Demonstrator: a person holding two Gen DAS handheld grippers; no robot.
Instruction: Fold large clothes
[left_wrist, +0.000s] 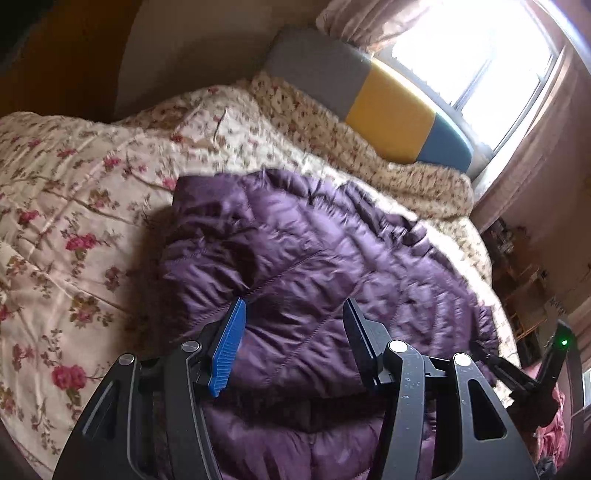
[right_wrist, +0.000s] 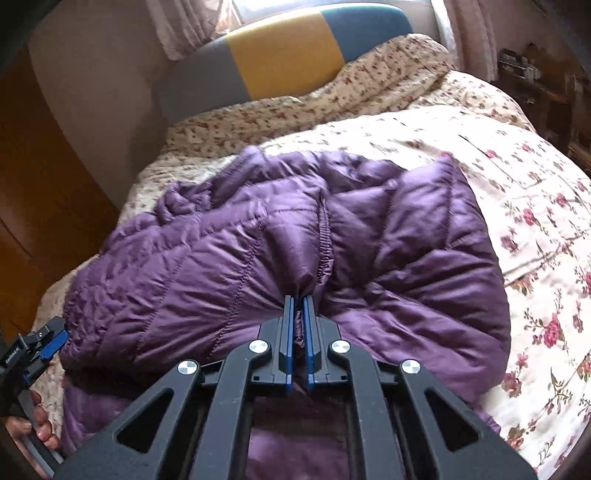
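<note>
Right gripper pinched tight on a purple jacket fold. Left gripper wide open, empty, over the jacket. Jacket lies on the floral bedspread.

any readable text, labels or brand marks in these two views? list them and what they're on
One marking only: white lettering on the side of the left hand-held gripper, seen at the left edge of the right wrist view. It is too small and tilted to read.
No text shows on the purple quilted jacket, the floral bedspread or the right hand-held gripper.
</note>
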